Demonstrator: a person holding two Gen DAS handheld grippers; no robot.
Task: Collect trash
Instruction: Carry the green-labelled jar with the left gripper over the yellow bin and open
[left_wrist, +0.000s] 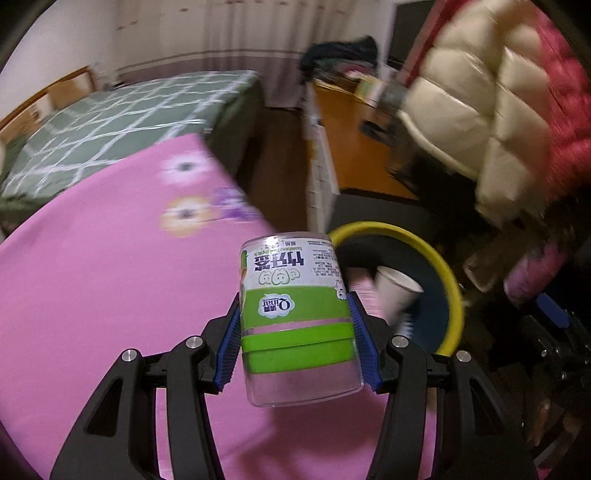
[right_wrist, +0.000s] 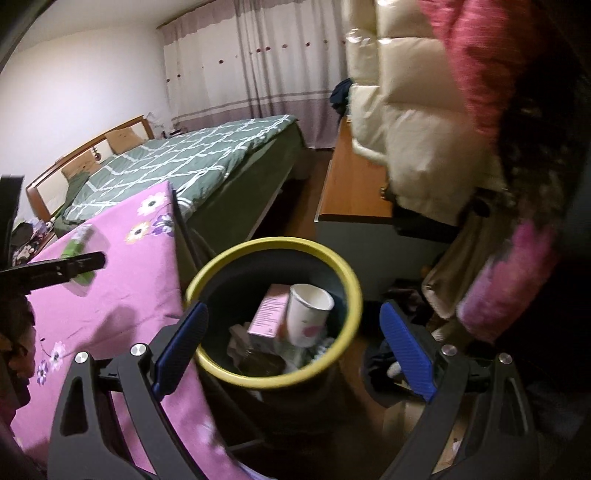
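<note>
Paper cup (right_wrist: 308, 314) and pink box (right_wrist: 269, 314) already in bin (right_wrist: 273, 380); left tongs (left_wrist: 295, 339) hold toothpick jar (left_wrist: 295, 317) over bench (left_wrist: 92, 295), undropped; right tongs (right_wrist: 291, 347) wide, empty.

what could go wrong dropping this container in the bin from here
1. The left gripper holds the clear toothpick container over the pink tablecloth, short of the yellow-rimmed bin; releasing now probably lands it on the table.
2. The grip sits on smooth plastic, so it might slip mid-swing.
3. The paper cup and pink box could bounce it out.
</note>
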